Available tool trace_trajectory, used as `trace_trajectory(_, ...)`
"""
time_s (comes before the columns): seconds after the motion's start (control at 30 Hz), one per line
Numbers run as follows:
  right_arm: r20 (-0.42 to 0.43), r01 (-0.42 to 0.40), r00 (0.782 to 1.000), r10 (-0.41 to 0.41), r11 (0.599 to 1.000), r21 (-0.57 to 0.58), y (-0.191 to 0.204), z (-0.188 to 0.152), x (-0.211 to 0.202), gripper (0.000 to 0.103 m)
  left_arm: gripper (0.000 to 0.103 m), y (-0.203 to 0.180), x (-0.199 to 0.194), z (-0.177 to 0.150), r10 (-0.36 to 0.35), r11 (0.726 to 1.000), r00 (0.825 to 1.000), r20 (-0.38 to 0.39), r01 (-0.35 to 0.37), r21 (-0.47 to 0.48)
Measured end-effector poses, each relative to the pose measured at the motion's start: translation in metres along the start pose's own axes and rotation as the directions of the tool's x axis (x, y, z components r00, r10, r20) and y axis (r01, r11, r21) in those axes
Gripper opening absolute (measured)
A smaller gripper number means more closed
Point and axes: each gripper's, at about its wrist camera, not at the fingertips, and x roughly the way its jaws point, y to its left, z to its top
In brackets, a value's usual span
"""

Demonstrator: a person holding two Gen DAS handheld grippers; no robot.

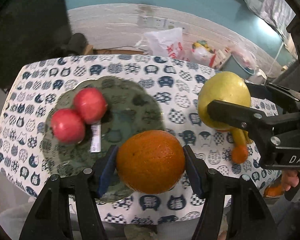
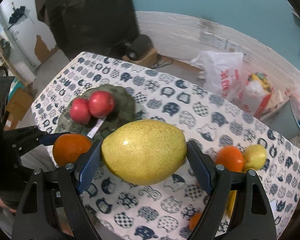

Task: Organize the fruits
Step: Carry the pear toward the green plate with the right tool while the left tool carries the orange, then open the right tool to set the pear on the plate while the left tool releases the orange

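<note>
Your left gripper (image 1: 150, 160) is clamped on an orange (image 1: 150, 161), and your right gripper (image 2: 144, 154) grips a pear (image 2: 144, 151) with its long axis crosswise between the pads. The green plate (image 1: 130, 92) with two red apples (image 1: 79, 115) lies ahead and left; your left hand is nearer it.

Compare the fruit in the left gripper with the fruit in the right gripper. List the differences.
Colour: the orange in the left gripper is deep orange; the pear in the right gripper is yellow-green with fine speckles.
Shape: the orange is round; the pear is longer, egg-shaped, lying sideways between the pads.
Grip width: the pear spreads its jaws wider than the orange does.
Shared: both are clamped between blue pads, held above the cat-print tablecloth.
</note>
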Motion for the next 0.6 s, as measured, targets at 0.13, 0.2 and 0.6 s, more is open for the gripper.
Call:
trace_trajectory(0.13, -0.016, -0.025, 1.000, 0.024, 1.000, -0.017, 0.017, 0.009, 0.014, 0.083, 0.066, 0.023, -0.001, -0.003, 0.011, 0.999, 1.000, 0.000, -0.011, -0.039)
trace_trajectory(0.2, -0.025, -0.033, 0.999, 0.032, 0.999, -0.029, 0.027, 0.013, 0.022, 0.083, 0.066, 0.032, 0.000, -0.005, 0.020, 0.998, 1.000, 0.000, -0.020, -0.053)
trace_trajectory(0.6, -0.119, -0.083, 0.990, 0.075, 0.995, -0.061, 0.065, 0.019, 0.074, 0.083, 0.066, 0.076, 0.017, -0.019, 0.059, 0.991, 0.997, -0.056, -0.065, -0.118)
